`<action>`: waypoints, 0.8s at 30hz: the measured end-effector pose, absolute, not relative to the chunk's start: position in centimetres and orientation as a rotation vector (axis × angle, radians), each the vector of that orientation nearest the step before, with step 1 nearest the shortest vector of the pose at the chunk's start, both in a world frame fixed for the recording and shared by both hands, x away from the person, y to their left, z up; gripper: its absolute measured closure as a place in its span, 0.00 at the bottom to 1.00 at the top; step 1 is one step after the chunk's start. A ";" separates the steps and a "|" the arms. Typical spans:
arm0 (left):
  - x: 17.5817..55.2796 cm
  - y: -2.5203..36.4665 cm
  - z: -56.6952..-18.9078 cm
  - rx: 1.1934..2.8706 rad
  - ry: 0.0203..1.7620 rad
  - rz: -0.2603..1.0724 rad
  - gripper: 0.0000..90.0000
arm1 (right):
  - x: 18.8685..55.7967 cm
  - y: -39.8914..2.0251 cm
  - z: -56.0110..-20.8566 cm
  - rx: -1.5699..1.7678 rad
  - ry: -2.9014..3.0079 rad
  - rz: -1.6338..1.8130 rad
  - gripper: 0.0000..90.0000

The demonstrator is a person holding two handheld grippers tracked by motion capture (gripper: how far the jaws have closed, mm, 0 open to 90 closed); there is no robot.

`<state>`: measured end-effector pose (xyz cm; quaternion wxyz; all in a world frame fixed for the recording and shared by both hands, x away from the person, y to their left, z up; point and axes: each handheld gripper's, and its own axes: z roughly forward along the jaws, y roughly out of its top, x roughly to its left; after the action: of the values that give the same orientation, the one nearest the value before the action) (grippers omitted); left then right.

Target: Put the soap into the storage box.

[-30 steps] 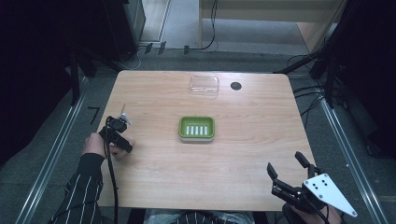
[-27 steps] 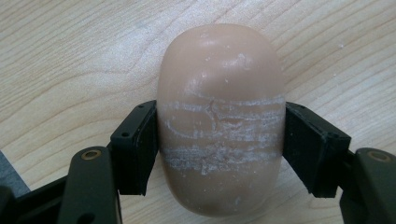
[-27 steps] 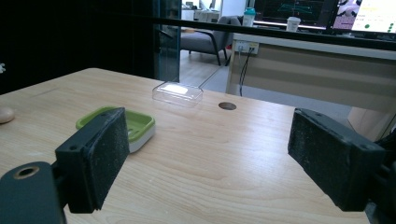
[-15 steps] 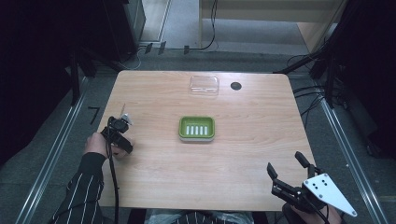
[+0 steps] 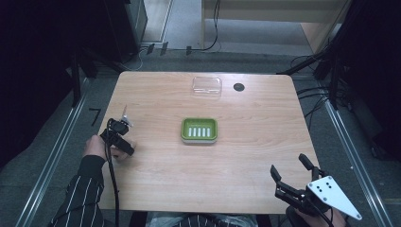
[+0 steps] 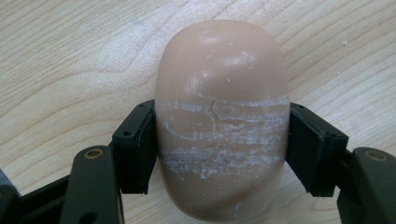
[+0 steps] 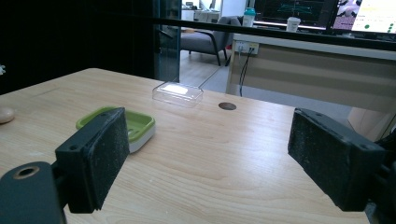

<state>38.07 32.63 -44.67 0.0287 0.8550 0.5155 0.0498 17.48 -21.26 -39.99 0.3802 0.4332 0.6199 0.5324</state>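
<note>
We count one soap [image 6: 222, 121], clenched in our left gripper [image 6: 219, 149] left of the one green dish [image 5: 199, 130]; right gripper [image 7: 210, 158] gapes, one clear lid [image 5: 207, 86] beyond.

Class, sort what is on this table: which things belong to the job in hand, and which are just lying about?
Part of the job:
- soap bar, clamped in the left claw
- green soap dish, likely where it goes

Lying about:
- clear plastic lid at the far edge
- right claw, open and idle at the near corner
</note>
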 end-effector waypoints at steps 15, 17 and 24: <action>37.6 32.0 -43.6 2.659 1.534 0.162 0.37 | 17.5 -21.2 -40.0 1.106 1.584 1.361 0.15; 37.5 31.7 -43.4 2.663 1.521 0.168 0.37 | 17.5 -21.2 -40.0 1.109 1.581 1.361 0.15; 37.3 30.8 -43.0 2.680 1.476 0.169 0.37 | 17.5 -21.2 -40.0 1.107 1.583 1.360 0.15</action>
<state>37.32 30.83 -42.99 0.0388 0.8739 0.4815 0.0550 17.49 -21.21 -39.98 0.3796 0.4334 0.6199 0.5327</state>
